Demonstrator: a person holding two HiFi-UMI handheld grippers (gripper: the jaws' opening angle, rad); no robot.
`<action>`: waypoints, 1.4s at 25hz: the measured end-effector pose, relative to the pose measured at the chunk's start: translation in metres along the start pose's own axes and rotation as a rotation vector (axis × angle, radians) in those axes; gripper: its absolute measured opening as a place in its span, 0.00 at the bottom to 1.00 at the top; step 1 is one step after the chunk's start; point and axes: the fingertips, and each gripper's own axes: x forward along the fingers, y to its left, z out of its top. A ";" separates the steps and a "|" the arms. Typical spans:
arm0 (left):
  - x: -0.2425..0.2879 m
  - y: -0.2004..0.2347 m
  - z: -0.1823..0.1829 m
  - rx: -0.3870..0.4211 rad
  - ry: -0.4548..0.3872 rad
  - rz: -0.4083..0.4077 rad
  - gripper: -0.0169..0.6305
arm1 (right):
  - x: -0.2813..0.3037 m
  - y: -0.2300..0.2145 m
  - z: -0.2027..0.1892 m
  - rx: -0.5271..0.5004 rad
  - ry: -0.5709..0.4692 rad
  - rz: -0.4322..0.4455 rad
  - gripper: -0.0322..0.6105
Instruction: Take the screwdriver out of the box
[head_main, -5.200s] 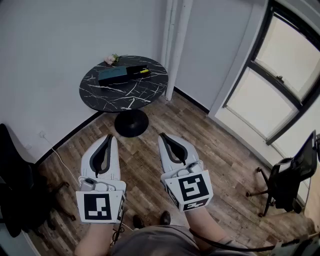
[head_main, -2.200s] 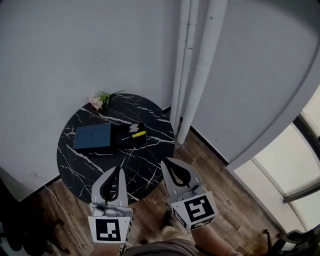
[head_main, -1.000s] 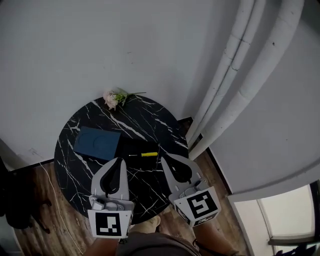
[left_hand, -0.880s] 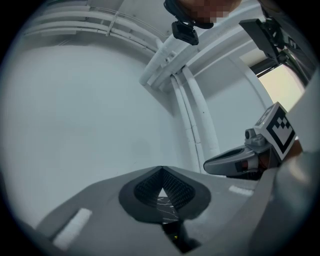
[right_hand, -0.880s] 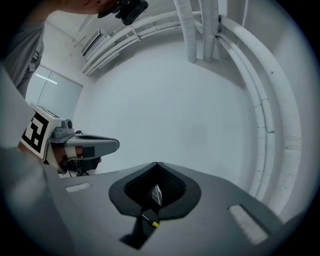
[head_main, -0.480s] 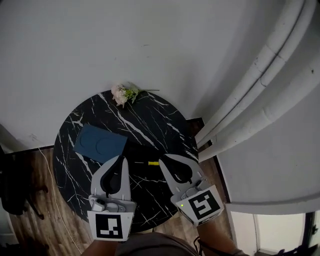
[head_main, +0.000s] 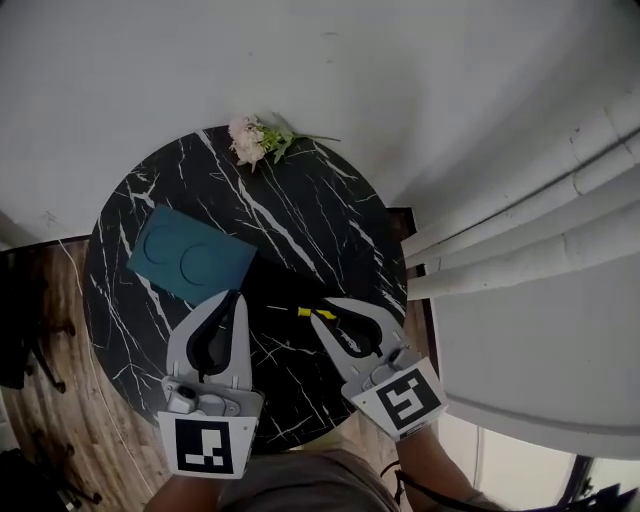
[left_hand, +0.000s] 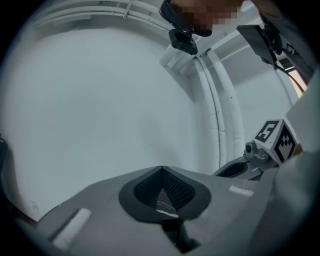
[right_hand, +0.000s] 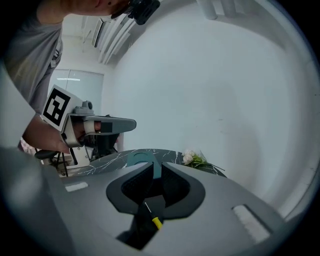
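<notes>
On the round black marble table lies an open black box, dark against the dark top and hard to outline; in it lies the screwdriver, its yellow handle toward the right side of the box and its thin shaft pointing left; the teal lid, flat and stamped with two round rings, rests just beside the box on its left, one corner close to the table's left rim; nothing else shows inside the box. The right gripper hovers directly over the screwdriver, whose shaft and yellow handle show through the window behind its jaws; those jaws stand a narrow slit apart, with a strip of the teal lid visible through the gap and nothing held between them. The left gripper hangs above the near part of the table by the lid's near corner, its jaw tips pressed together and empty. A small bunch of pale pink flowers lies at the far rim, against the white wall; a broad stretch of bare marble separates it from the box and lid. White pipes run close past the table's right edge; wood floor lies open on the left side.
</notes>
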 end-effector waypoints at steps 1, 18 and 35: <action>0.001 0.001 0.001 -0.003 0.002 0.004 0.03 | 0.002 0.001 -0.001 -0.007 0.013 0.015 0.16; 0.004 0.018 -0.039 -0.045 0.103 0.171 0.03 | 0.040 0.017 -0.099 -0.175 0.326 0.276 0.21; 0.014 0.035 -0.089 -0.133 0.167 0.199 0.03 | 0.057 0.013 -0.173 -0.320 0.660 0.353 0.23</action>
